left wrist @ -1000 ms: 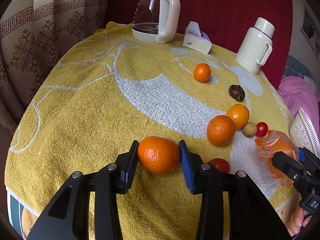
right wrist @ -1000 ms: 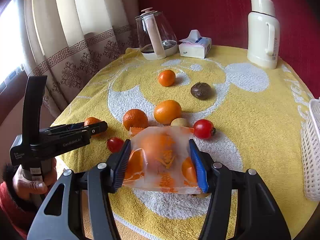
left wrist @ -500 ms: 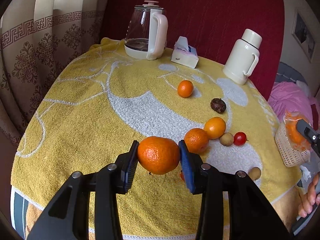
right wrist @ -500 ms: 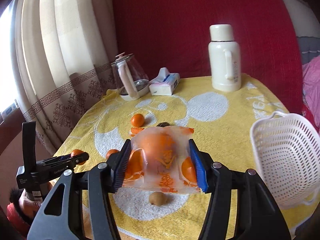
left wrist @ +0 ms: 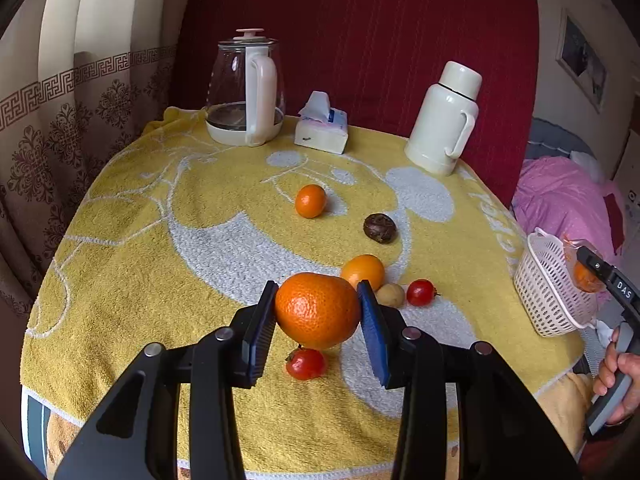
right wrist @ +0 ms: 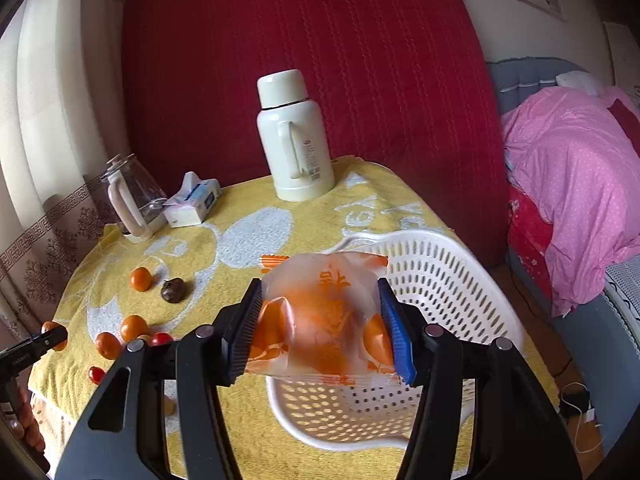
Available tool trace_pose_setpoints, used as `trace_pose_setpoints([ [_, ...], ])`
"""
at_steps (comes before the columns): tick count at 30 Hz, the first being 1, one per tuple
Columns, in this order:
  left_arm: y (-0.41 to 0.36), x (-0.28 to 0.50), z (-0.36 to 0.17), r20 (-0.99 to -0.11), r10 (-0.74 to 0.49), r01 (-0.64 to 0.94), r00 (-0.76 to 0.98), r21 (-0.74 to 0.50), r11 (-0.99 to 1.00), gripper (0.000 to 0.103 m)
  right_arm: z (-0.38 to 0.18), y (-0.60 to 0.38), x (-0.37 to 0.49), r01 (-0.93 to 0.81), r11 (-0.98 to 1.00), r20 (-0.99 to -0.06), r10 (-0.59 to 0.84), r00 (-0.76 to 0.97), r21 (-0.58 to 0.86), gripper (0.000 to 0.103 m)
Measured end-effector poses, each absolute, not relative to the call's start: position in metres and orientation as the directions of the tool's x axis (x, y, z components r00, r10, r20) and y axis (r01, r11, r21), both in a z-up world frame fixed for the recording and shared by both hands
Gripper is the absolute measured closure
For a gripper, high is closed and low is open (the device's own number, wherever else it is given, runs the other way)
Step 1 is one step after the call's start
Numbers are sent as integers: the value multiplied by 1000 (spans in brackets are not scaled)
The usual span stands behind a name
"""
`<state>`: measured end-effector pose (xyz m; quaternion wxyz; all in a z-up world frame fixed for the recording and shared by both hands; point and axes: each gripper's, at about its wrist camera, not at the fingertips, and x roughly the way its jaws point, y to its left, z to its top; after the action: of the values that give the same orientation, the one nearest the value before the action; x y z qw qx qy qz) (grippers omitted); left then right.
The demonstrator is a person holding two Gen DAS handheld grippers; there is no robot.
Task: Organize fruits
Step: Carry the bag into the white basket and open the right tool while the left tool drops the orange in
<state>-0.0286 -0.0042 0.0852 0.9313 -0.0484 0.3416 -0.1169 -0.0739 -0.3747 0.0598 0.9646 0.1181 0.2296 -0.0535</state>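
- The left gripper (left wrist: pixel 318 312) pinched a large orange (left wrist: pixel 317 310) between its blue pads, held above the near part of the yellow towel (left wrist: pixel 160 280).
- Just below that orange a red tomato (left wrist: pixel 305 363) lay on the towel.
- The right gripper (right wrist: pixel 318 320) squeezed a frosted bag of oranges (right wrist: pixel 320 312) above the white basket (right wrist: pixel 460 280), which sat at the table's right edge.
- Beyond the left gripper, a second orange (left wrist: pixel 363 271), a small tan fruit (left wrist: pixel 391 295) and another tomato (left wrist: pixel 420 292) clustered close together.
- Farther off lay a dark wrinkled fruit (left wrist: pixel 380 228) and a small tangerine (left wrist: pixel 310 200), well apart.
- At the far edge stood a glass kettle (left wrist: pixel 246 92), a tissue box (left wrist: pixel 322 128) and a cream thermos (left wrist: pixel 444 120).
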Motion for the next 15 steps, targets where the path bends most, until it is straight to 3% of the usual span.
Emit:
trace_pose_setpoints([
  [6, -32, -29, 93, -620, -280, 236, 733, -154, 959, 63, 46, -395, -66, 198, 963, -504, -81, 860, 184, 43],
  [15, -90, -32, 109, -603, -356, 358, 714, -123, 926, 63, 58, -423, -79, 235, 943, -446, -109, 888, 236, 42],
])
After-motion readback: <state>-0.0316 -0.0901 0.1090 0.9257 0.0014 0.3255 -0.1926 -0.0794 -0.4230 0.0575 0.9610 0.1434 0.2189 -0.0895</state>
